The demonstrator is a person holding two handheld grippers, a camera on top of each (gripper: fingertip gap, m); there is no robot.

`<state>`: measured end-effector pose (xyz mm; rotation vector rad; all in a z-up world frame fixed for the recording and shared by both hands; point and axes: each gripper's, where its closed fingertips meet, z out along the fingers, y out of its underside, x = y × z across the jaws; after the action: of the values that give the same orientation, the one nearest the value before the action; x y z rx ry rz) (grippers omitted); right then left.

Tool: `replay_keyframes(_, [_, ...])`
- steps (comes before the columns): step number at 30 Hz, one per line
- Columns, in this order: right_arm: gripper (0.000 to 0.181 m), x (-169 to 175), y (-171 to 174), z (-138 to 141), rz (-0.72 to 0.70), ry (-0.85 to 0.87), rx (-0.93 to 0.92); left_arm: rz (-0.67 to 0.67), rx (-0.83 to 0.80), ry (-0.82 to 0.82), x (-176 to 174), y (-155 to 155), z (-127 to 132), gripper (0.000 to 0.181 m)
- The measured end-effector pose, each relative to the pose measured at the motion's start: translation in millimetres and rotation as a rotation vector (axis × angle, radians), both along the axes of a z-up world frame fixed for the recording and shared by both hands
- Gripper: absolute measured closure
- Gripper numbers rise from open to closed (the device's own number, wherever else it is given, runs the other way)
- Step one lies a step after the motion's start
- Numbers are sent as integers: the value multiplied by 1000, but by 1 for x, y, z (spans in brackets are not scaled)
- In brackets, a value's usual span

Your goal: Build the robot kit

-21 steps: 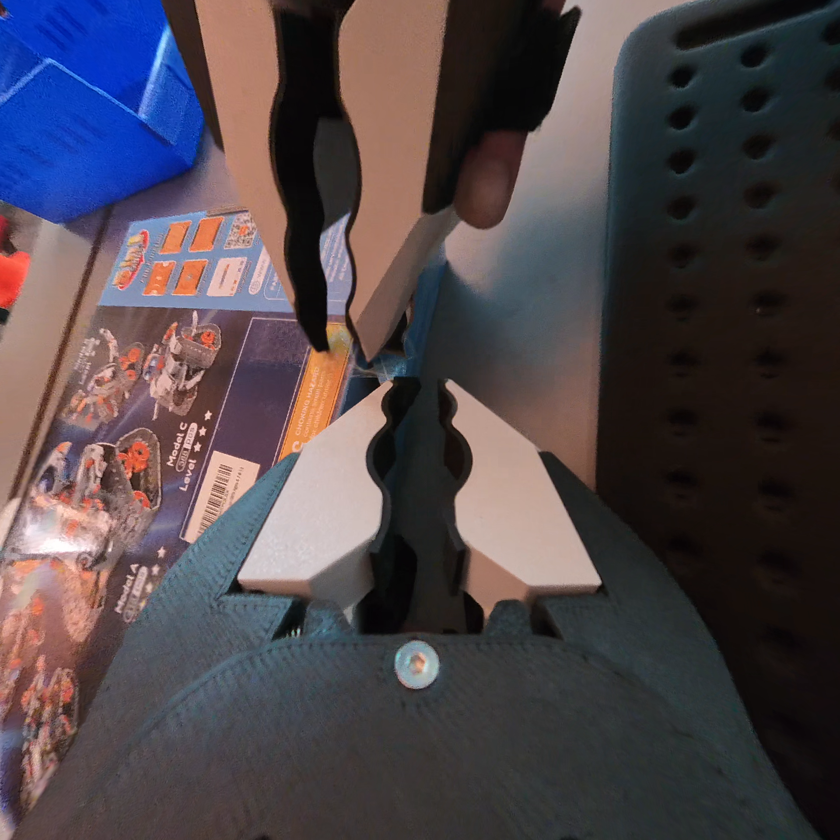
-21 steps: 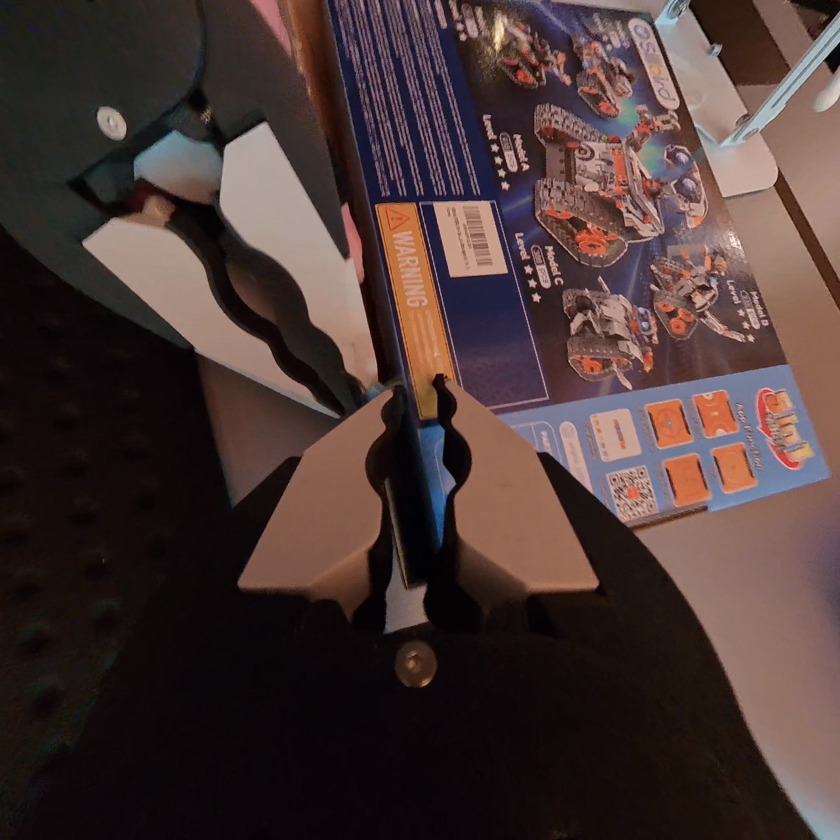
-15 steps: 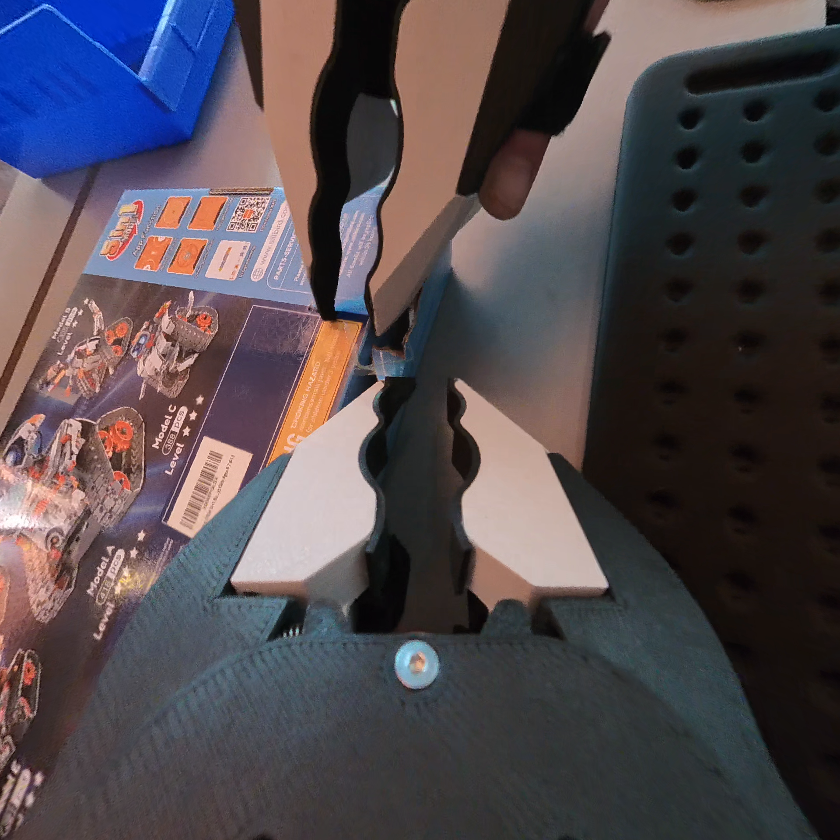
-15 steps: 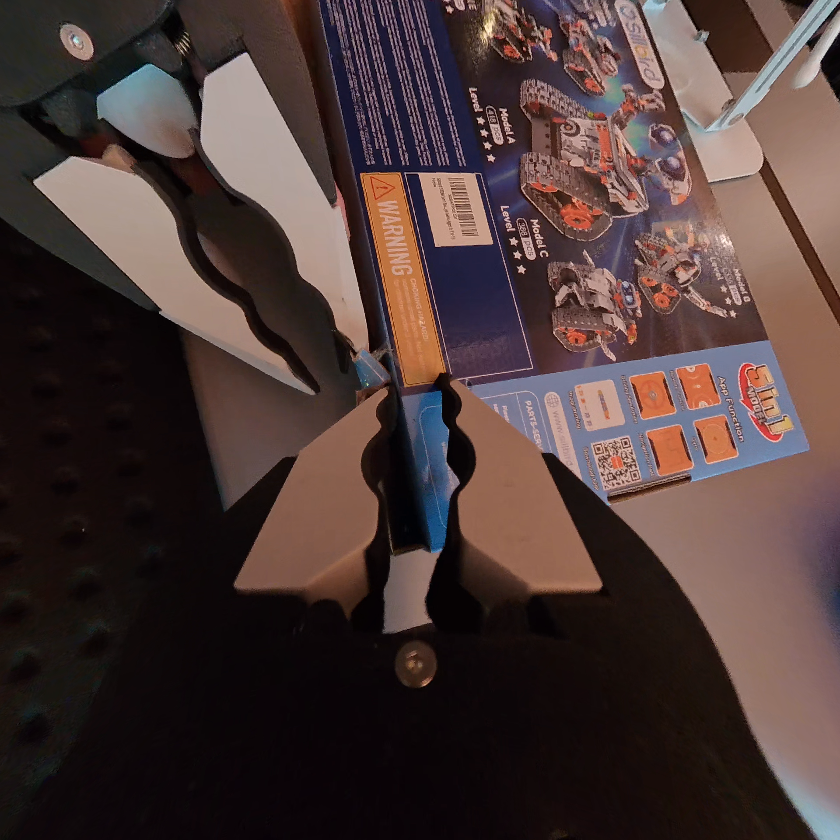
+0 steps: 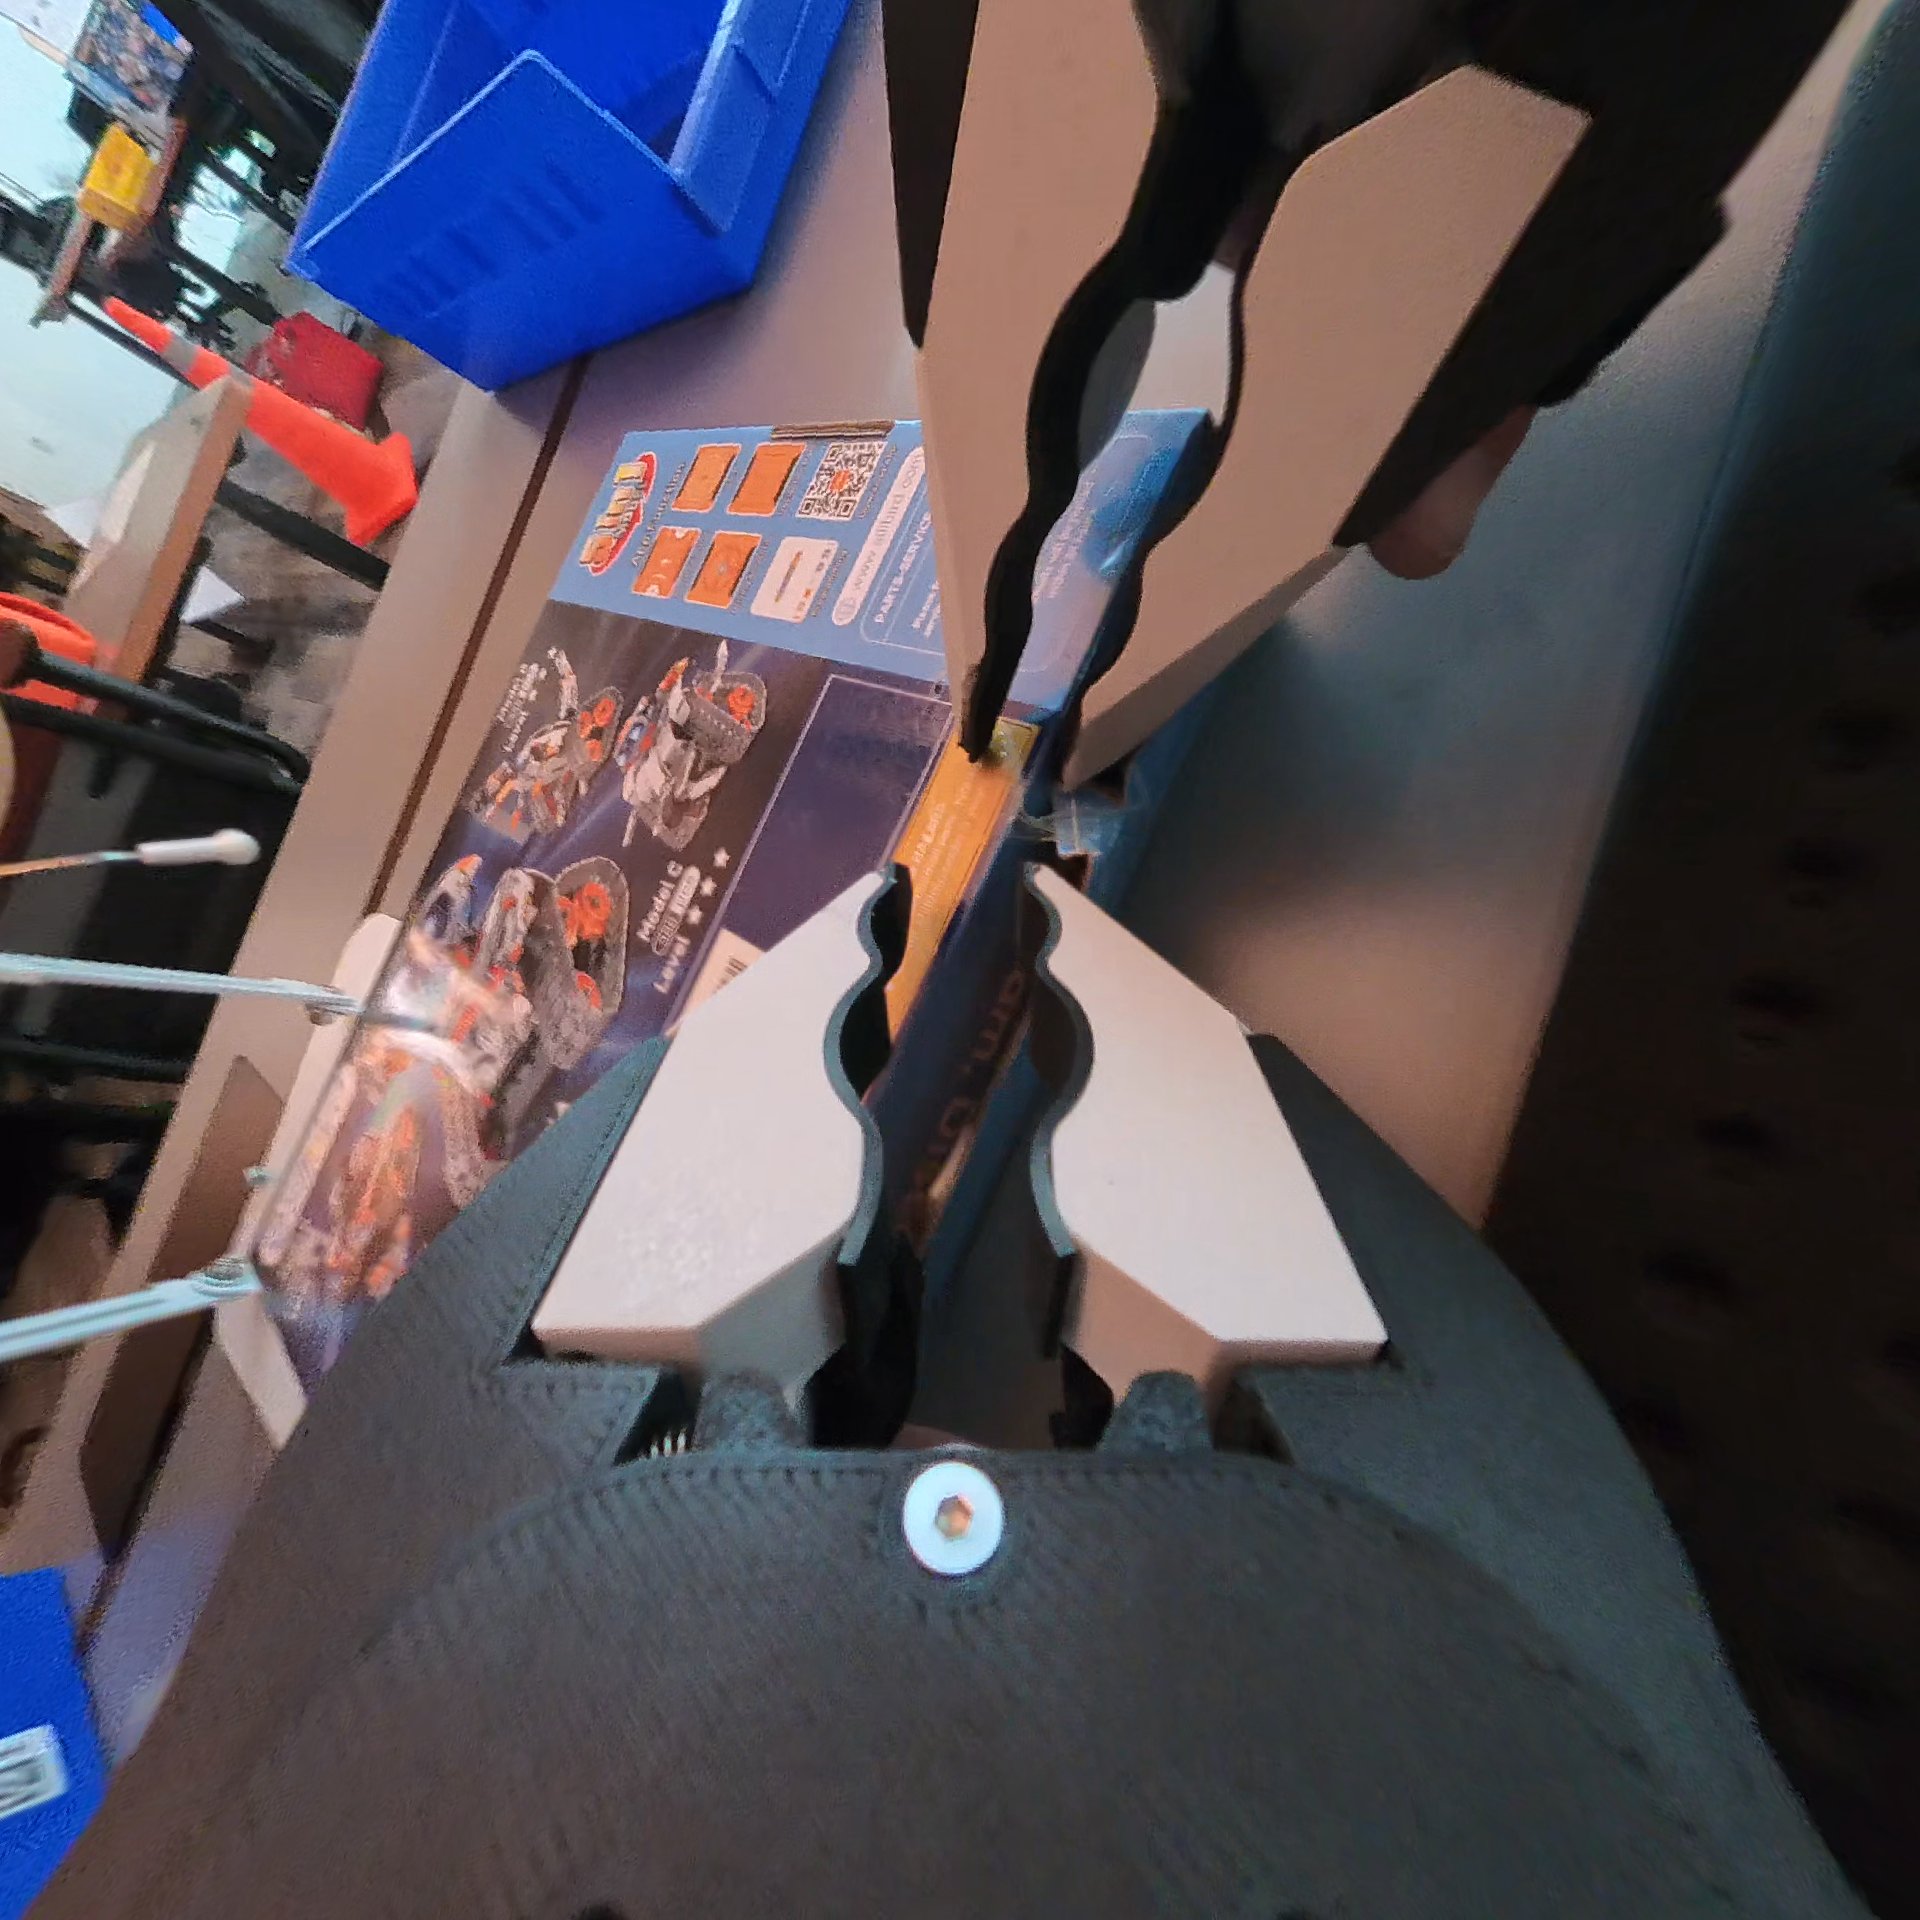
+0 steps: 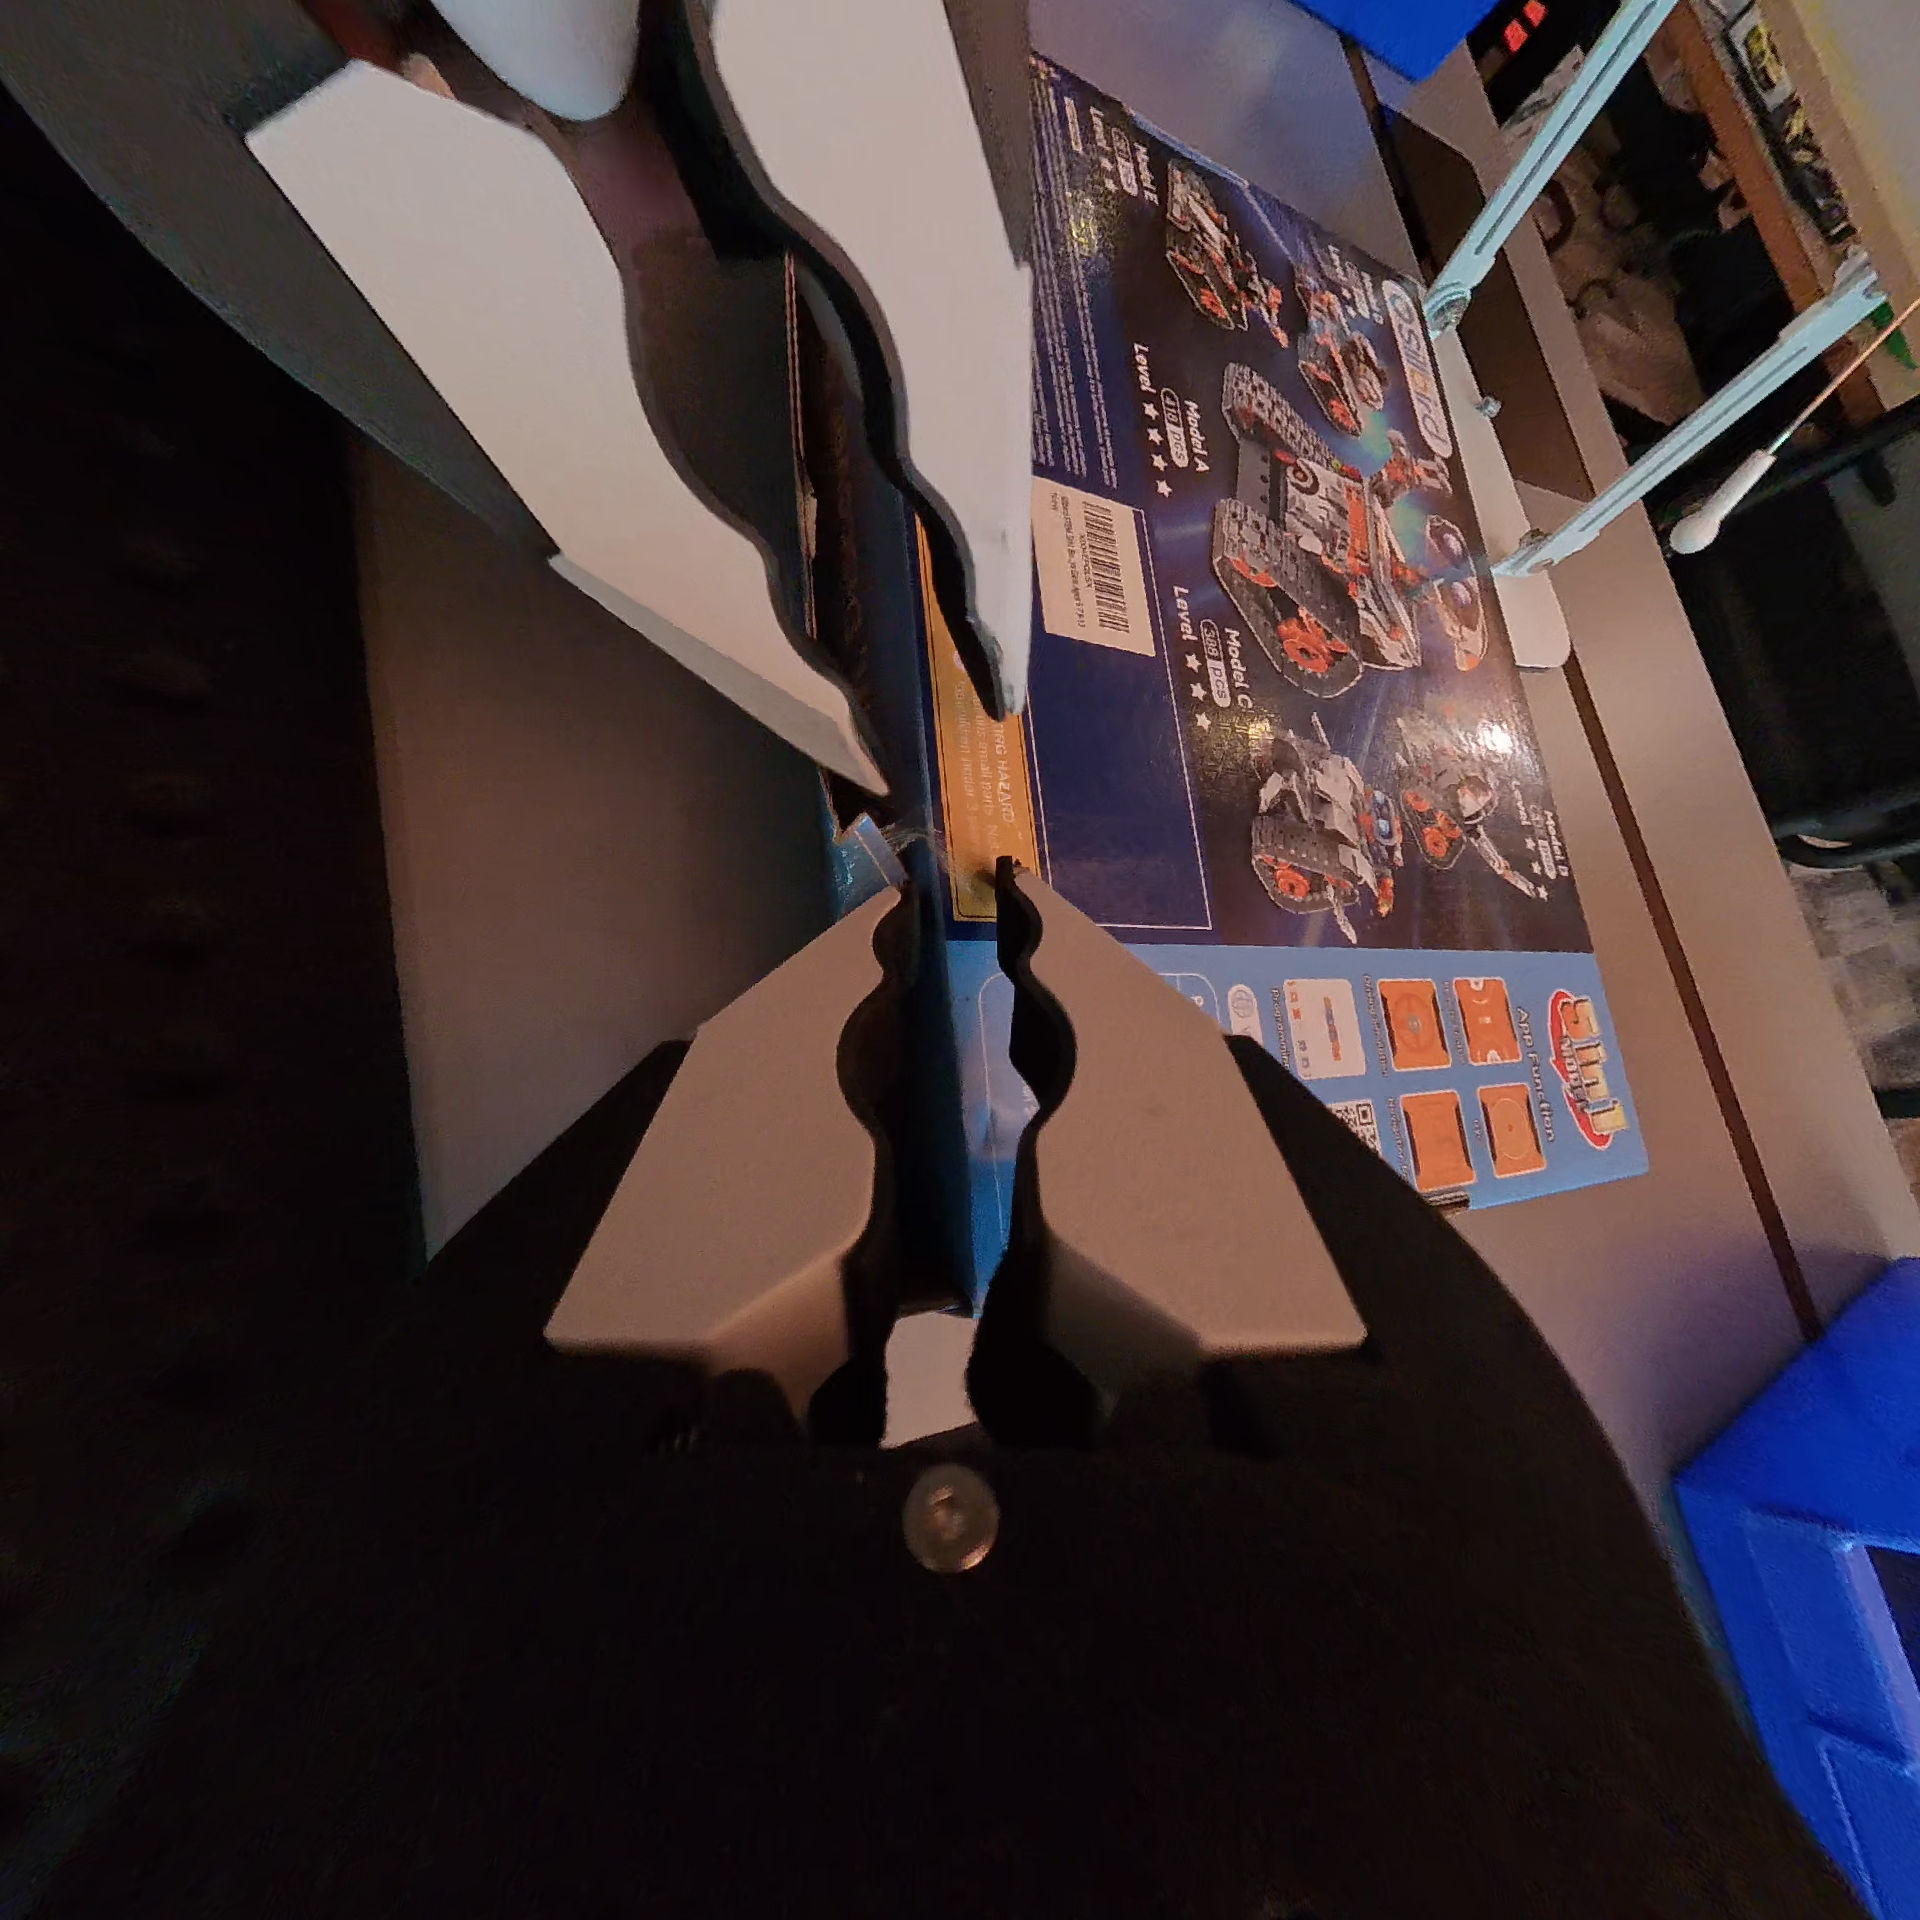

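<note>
A flat blue toy box (image 5: 727,790) printed with robot pictures lies on the grey table (image 5: 1382,852). It also shows in the right wrist view (image 6: 1299,727). My right gripper (image 6: 951,873) is shut on the box's near long edge, by its corner. My left gripper (image 5: 956,883) faces it along the same edge. Its jaws stand a little apart, one on each side of the edge, which reaches deep between them. The two grippers' fingertips nearly meet over the orange label (image 6: 982,790). A person's fingertip (image 5: 1423,540) shows behind the right gripper.
A blue plastic bin (image 5: 540,187) stands beyond the box's far end. Another blue bin (image 6: 1808,1558) sits near the right gripper. A white stand (image 6: 1527,623) with thin metal legs sits at the box's far long edge. A dark perforated panel (image 5: 1766,935) borders the table. My two grippers' fingertips are within a few centimetres of each other.
My left gripper has slid forward along the box's edge, which now lies between its jaws instead of past the fingertips. My right gripper has kept its hold. Both views have tilted.
</note>
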<state>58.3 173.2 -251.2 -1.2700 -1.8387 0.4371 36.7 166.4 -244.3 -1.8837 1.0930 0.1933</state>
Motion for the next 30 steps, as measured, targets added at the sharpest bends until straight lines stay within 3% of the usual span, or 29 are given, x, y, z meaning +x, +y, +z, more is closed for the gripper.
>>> replay_keyframes(2, [169, -1, 0, 0, 13, -3, -6, -12, -78, -94, 6, -14, -4, 172])
replay_keyframes(3, [169, -1, 0, 0, 20, -11, 7, -24, -116, -129, 9, -20, -7, 159])
replay_keyframes(9, [169, -4, -3, 0, 28, -2, -40, -5, -230, -298, 30, -19, -17, 139])
replay_keyframes(11, [169, -6, -1, 0, 17, 18, -76, 22, -223, -289, 28, -14, -16, 147])
replay_keyframes(13, [169, -6, 0, 1, 22, 23, -82, 75, -230, -305, 21, -10, -14, 167])
replay_keyframes(20, [170, -6, -6, 2, 38, 22, -119, 52, -213, -302, 23, -9, -17, 160])
replay_keyframes(23, [171, -5, -6, 2, 33, 36, -122, 24, -184, -253, 22, -6, -21, 175])
replay_keyframes(30, [171, 8, -6, 1, 15, -10, -35, -87, -170, -218, 32, -15, -22, 177])
